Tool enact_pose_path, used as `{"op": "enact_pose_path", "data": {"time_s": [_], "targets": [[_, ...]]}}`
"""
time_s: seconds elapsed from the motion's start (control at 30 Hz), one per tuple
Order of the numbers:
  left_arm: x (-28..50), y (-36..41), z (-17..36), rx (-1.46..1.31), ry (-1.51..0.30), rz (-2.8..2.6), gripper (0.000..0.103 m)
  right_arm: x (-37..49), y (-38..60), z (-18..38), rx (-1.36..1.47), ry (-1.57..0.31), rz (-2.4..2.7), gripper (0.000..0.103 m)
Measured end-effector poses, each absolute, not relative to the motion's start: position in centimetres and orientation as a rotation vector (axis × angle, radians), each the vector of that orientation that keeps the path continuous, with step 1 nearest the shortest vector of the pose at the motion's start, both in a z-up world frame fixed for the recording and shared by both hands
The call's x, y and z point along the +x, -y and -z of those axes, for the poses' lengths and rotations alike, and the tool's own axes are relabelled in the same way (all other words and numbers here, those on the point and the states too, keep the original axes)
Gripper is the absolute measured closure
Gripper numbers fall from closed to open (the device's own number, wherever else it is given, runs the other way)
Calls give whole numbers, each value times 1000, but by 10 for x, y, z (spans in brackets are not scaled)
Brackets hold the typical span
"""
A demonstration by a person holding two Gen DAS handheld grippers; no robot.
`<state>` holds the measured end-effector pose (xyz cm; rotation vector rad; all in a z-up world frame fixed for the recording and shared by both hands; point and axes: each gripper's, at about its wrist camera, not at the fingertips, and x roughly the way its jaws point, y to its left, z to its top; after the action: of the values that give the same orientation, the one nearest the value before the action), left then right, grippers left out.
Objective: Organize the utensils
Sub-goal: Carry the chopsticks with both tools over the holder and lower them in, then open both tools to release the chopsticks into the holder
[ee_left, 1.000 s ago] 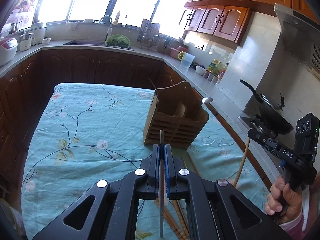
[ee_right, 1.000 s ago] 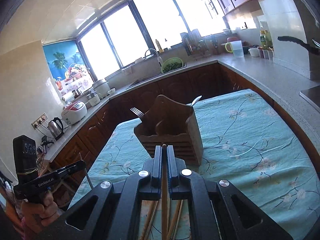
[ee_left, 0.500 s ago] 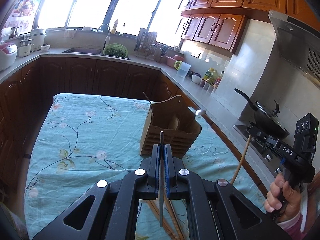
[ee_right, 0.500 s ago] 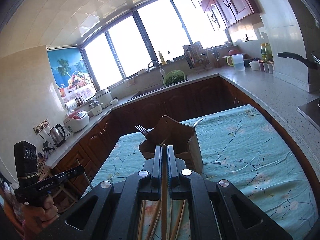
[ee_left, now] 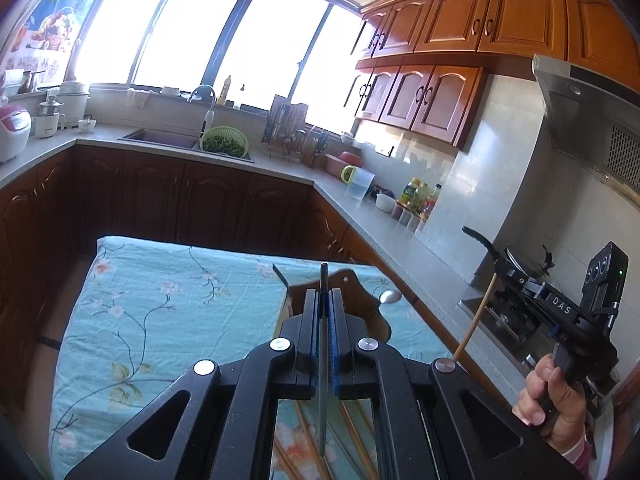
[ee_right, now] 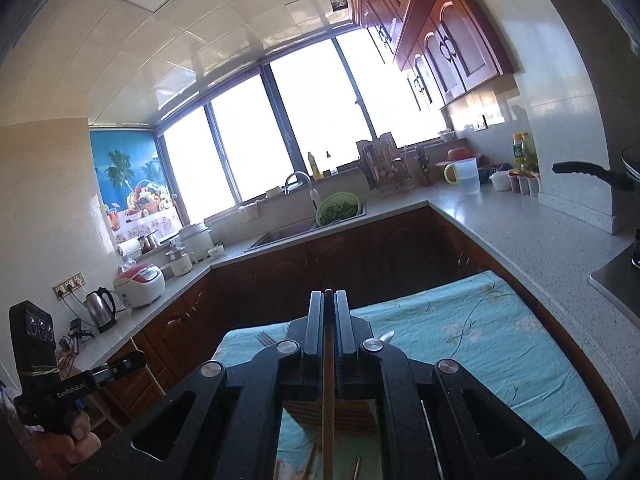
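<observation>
Both tongs higher above holder

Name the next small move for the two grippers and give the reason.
Probably lower both toward the wooden holder. The left gripper is shut on a thin metal utensil and the right gripper on a wooden chopstick, both lifted above the holder on the floral cloth.

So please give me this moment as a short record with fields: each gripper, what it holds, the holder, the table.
left gripper: shut on a thin metal utensil, held upright
right gripper: shut on a wooden chopstick
holder: wooden utensil holder on the table, mostly hidden behind the grippers; a spoon and a fork stick out
table: floral tablecloth; loose chopsticks lie below the grippers
</observation>
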<state>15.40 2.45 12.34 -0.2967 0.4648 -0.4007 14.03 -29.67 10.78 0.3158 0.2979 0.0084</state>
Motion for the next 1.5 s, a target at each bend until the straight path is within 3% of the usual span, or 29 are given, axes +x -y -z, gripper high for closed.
{"op": "enact_pose_path", "data": {"time_s": [0.33,0.57,0.97,1.5], "targets": [[210,-7,-140,-297,-311,357,101,187,313,-132,325,-114,100,99],[248,20,-97,-280,-284,306,101,214,316,-113,314,-76,138,99],[287,46,-17,-305,-387,296,100,220,309,-44,286,-182,154,98],[320,41,-27,-301,-450,303,99,226,311,-37,281,-296,150,97]]}}
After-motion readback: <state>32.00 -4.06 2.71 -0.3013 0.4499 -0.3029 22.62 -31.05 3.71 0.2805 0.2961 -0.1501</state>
